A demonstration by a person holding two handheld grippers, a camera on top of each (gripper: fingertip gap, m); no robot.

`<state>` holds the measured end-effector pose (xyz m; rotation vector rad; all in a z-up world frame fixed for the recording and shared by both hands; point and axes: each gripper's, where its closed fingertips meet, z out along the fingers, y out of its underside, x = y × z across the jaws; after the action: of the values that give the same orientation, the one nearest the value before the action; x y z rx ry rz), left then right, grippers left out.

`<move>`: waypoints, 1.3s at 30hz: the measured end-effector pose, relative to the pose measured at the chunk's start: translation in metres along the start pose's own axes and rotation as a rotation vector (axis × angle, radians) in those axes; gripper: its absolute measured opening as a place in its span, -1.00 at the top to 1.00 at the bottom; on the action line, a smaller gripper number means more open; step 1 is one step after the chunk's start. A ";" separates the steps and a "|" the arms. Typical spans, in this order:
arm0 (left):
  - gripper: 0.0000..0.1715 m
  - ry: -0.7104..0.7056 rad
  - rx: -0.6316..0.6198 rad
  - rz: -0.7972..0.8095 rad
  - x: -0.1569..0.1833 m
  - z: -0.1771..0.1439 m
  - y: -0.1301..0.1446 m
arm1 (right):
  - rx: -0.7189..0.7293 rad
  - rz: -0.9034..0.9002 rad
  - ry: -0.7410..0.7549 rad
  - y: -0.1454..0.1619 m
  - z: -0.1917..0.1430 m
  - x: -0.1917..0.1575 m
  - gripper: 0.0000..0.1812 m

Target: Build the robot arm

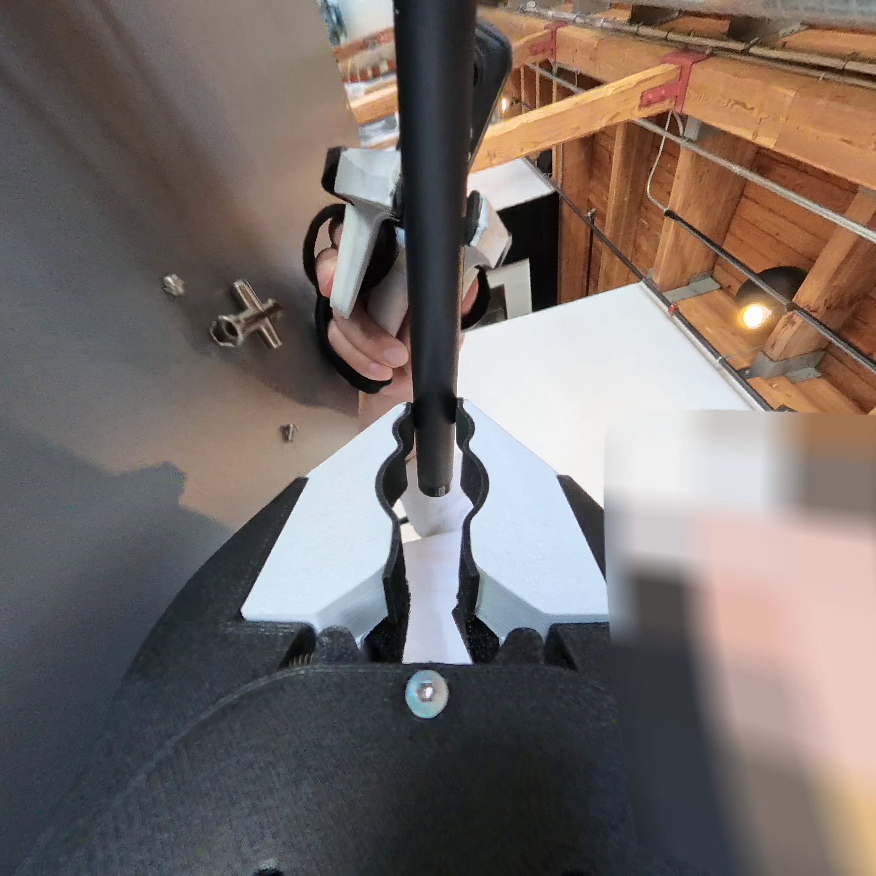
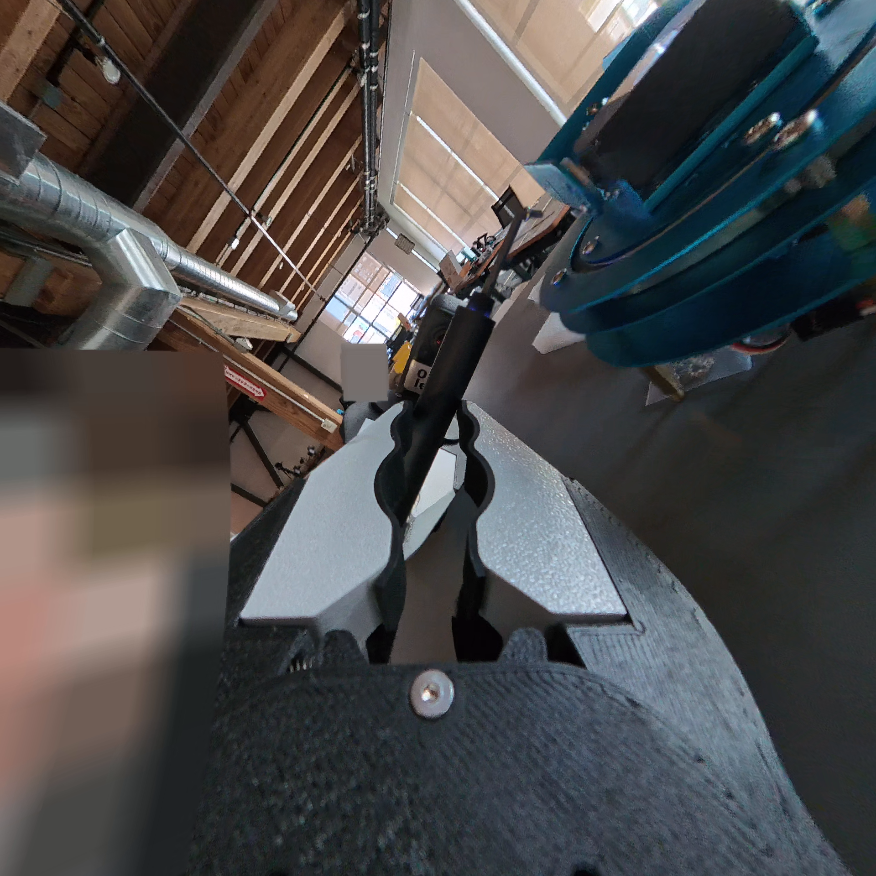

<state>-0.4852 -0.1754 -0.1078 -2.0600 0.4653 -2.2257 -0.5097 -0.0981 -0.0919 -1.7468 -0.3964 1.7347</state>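
A black pen-shaped tool [image 1: 433,284] runs lengthwise between both grippers. My left gripper [image 1: 433,412] is shut on it near its blunt butt end. My right gripper [image 1: 407,237] shows farther along the same tool in the left wrist view, with a hand [image 1: 365,346] around its grip. In the right wrist view my right gripper [image 2: 433,412] is shut on the black tool [image 2: 450,369], whose thin bit [image 2: 502,246] points away up to the right. The left gripper's camera [image 2: 429,341] shows just behind the tool.
A grey surface [image 1: 118,237] holds a cross-shaped metal piece [image 1: 246,315] and two small screws [image 1: 173,283] [image 1: 289,431]. A blue round mechanical assembly [image 2: 711,237] stands close at the upper right of the right wrist view. Wooden beams [image 1: 711,142] and a silver duct [image 2: 118,237] are overhead. Some 8 centimetres of space lies between my two pairs of fingers.
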 end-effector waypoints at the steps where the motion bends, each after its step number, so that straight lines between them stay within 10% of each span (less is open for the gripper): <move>1: 0.83 0.003 -0.023 -0.001 0.002 -0.001 0.004 | 0.015 0.004 0.004 0.003 0.001 -0.003 0.80; 39: 0.83 0.036 -0.567 0.051 0.014 -0.043 0.042 | 0.382 0.175 0.086 0.017 0.014 -0.025 0.76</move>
<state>-0.5348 -0.2117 -0.1076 -2.1985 1.2603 -2.2909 -0.5287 -0.1230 -0.0823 -1.6038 0.1242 1.7114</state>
